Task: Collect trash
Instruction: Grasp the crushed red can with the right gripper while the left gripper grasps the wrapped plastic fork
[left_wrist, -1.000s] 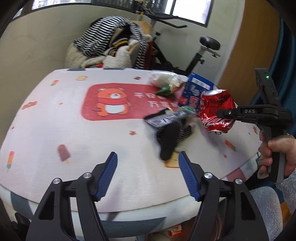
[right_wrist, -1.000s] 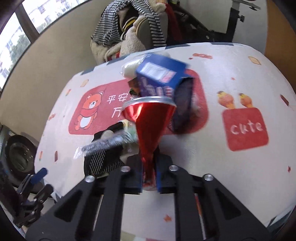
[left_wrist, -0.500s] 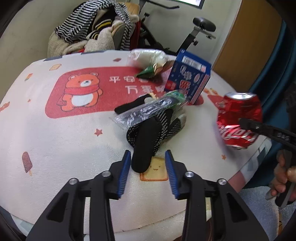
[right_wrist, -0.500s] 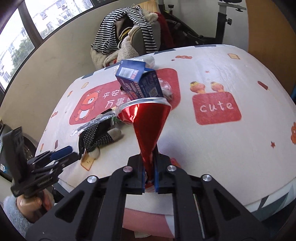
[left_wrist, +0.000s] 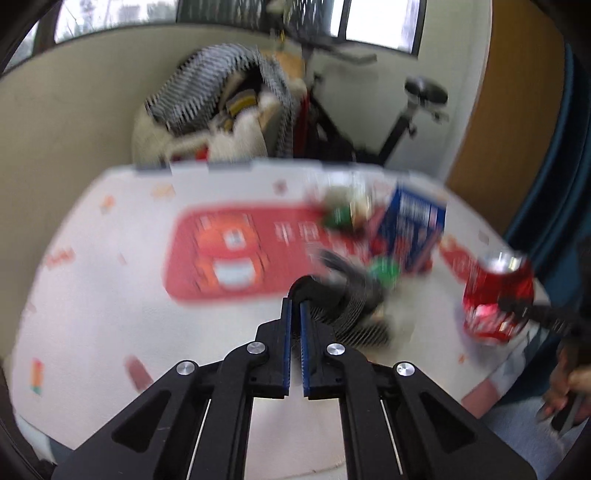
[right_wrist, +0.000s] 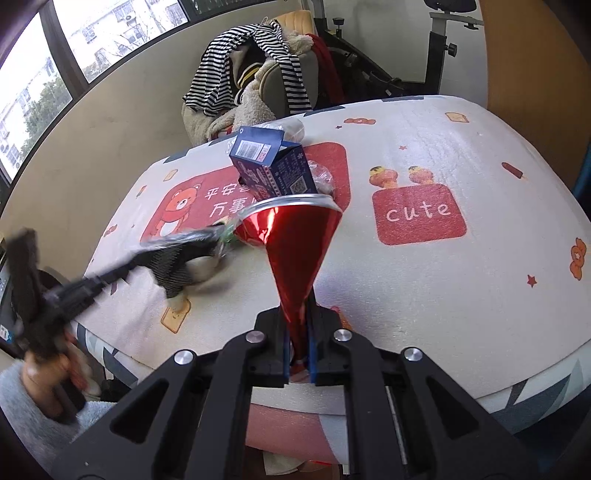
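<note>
Pinching glove (left_wrist: 347, 295), left gripper (left_wrist: 294, 314) angled downward.

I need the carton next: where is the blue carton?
In the right wrist view, the blue carton stands on the table, just behind the crushed red can.

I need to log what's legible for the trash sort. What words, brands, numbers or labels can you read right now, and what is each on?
"cute": red patch on the tablecloth.
"平安" above "万事": red bear panel; the rest is hidden behind the trash.
Blue carton: barcode label and small print, too small to read.
Red can: white lettering, blurred.
</note>
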